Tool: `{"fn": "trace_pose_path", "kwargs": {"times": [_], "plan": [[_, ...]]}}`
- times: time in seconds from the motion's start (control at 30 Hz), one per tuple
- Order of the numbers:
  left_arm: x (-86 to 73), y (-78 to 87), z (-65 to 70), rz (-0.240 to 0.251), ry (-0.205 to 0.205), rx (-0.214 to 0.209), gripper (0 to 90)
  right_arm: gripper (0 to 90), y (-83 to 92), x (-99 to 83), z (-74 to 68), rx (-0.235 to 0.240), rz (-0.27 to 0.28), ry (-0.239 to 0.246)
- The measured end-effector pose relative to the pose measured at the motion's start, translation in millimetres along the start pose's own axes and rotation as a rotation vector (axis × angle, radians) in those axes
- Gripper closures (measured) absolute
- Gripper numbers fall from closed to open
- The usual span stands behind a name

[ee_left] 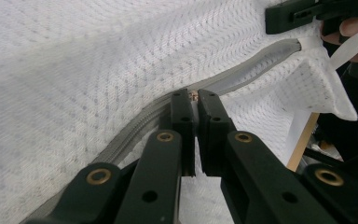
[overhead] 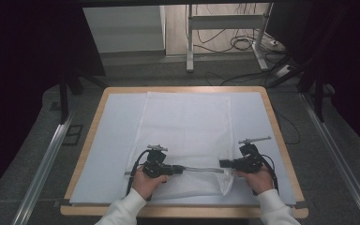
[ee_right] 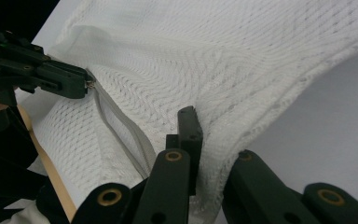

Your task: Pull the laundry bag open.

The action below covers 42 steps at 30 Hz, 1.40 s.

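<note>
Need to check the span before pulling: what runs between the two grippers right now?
The grey zipper of the white mesh bag spans from left gripper to right gripper, clearest in the high view.

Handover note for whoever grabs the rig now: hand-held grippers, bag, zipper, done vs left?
Left hand-held gripper: shut on the zipper pull of the white mesh bag.
Right hand-held gripper: shut on the mesh at the bag's near right corner, by the zipper's end.
The bag lies flat on the white mat; the grey zipper is lifted and stretched between the two grippers along the near edge.
Done: both grips set, zipper taut.
Left: probably slide the pull along the zipper; I cannot tell whether it is opening or closing.
</note>
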<state>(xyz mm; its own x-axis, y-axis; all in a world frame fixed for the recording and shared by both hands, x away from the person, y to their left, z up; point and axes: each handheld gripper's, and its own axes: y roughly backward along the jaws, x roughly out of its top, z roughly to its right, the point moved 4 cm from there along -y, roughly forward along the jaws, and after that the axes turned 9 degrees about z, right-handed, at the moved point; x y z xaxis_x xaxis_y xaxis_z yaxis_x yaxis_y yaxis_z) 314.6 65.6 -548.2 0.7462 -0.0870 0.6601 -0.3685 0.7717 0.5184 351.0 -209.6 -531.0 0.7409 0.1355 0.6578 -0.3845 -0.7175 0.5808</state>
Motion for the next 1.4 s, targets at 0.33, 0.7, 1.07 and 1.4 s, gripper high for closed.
{"fn": "trace_pose_path", "kwargs": {"times": [0.33, 0.7, 1.07, 1.4], "plan": [[-1.1, 6.5, -5.7, 0.012, 0.013, 0.011, 86.9, 88.6, -0.1, -0.1, 0.5, -0.002, -0.006, 0.003], [-1.8, 14.0, -9.0, 0.024, 0.021, 0.015, 87.0, 88.5, 0.0, 0.0, 0.4, 0.000, -0.005, 0.000], [-2.9, 18.9, -12.1, 0.025, 0.023, 0.017, 86.9, 88.6, -0.7, -0.2, -0.3, 0.003, -0.007, 0.002], [-4.5, 23.3, -16.3, 0.023, 0.030, 0.018, 87.0, 88.5, -0.9, -0.2, -0.2, 0.002, -0.006, 0.001]]}}
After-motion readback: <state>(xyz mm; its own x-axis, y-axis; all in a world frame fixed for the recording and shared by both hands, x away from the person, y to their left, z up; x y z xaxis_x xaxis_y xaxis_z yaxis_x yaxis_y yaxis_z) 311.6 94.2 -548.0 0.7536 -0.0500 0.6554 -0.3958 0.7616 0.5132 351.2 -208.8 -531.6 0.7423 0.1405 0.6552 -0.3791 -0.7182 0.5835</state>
